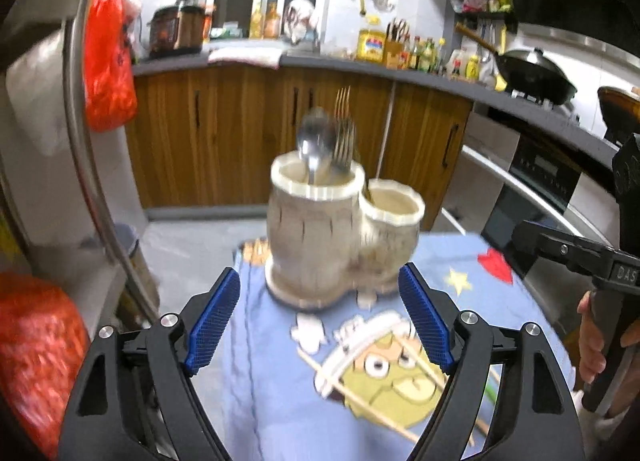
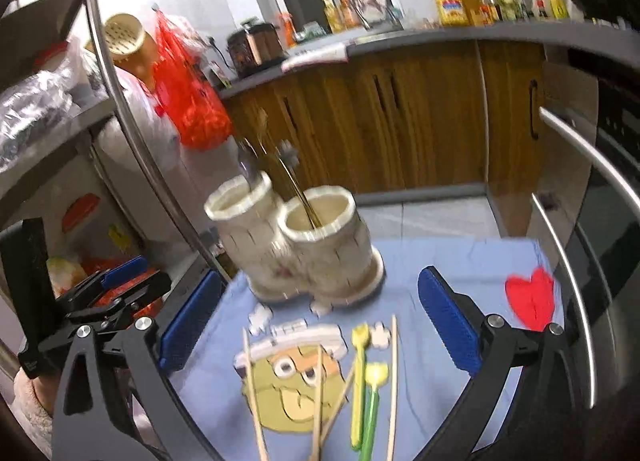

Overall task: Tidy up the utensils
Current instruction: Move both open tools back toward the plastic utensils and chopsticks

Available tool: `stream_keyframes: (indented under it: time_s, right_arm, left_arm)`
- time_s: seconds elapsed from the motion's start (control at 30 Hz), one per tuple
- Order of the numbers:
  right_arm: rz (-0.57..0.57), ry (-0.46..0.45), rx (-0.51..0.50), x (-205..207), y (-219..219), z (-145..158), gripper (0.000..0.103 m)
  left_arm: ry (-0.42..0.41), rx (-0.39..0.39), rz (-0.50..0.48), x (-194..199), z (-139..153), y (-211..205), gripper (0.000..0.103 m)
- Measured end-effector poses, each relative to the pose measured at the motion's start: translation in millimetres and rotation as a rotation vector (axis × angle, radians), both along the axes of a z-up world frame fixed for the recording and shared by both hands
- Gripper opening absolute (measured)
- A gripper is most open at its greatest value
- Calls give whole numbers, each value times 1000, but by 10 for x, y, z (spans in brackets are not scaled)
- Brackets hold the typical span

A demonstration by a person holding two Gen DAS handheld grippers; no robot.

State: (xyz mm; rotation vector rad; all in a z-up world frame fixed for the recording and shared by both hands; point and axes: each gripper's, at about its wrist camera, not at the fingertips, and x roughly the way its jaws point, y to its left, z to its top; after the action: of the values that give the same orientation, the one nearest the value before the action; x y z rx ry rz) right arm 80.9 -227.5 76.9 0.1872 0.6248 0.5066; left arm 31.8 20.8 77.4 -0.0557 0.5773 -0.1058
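A cream two-cup utensil holder (image 1: 320, 229) stands on the blue cartoon cloth (image 1: 480, 301). Its taller cup holds a spoon (image 1: 314, 141) and forks (image 1: 344, 133). My left gripper (image 1: 319, 273) is open just in front of the holder, with nothing between its blue pads (image 1: 212, 321). In the right wrist view the holder (image 2: 304, 245) has a gold-handled utensil (image 2: 296, 189) in its nearer cup. My right gripper (image 2: 320, 275) is open and empty before it. Wooden chopsticks (image 2: 252, 381) and two yellow-green utensils (image 2: 360, 373) lie on the cloth between its fingers.
A metal rack post (image 1: 80, 101) with a red bag (image 1: 108, 57) stands left of the table. Wooden cabinets (image 1: 240, 133) lie behind, an oven (image 1: 540, 181) to the right. A hand (image 1: 592, 345) holds the other gripper at the right edge.
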Motion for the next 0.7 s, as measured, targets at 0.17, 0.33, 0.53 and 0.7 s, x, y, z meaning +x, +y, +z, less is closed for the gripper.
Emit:
stream_keyframes:
  time_s: [0.17, 0.33, 0.53, 0.7]
  right_arm:
    - [-72, 46, -90, 86, -49, -375, 97]
    - [-46, 86, -151, 173, -11, -673, 89]
    - [36, 124, -217, 246, 171, -891, 54]
    - [85, 152, -258, 288, 281, -1000, 29]
  left_arm:
    - [108, -11, 19, 16, -418, -34, 82]
    - [161, -3, 35, 59, -683, -22, 82]
    - [219, 11, -6, 85, -849, -120, 82]
    - [249, 15, -60, 81, -903, -236, 62]
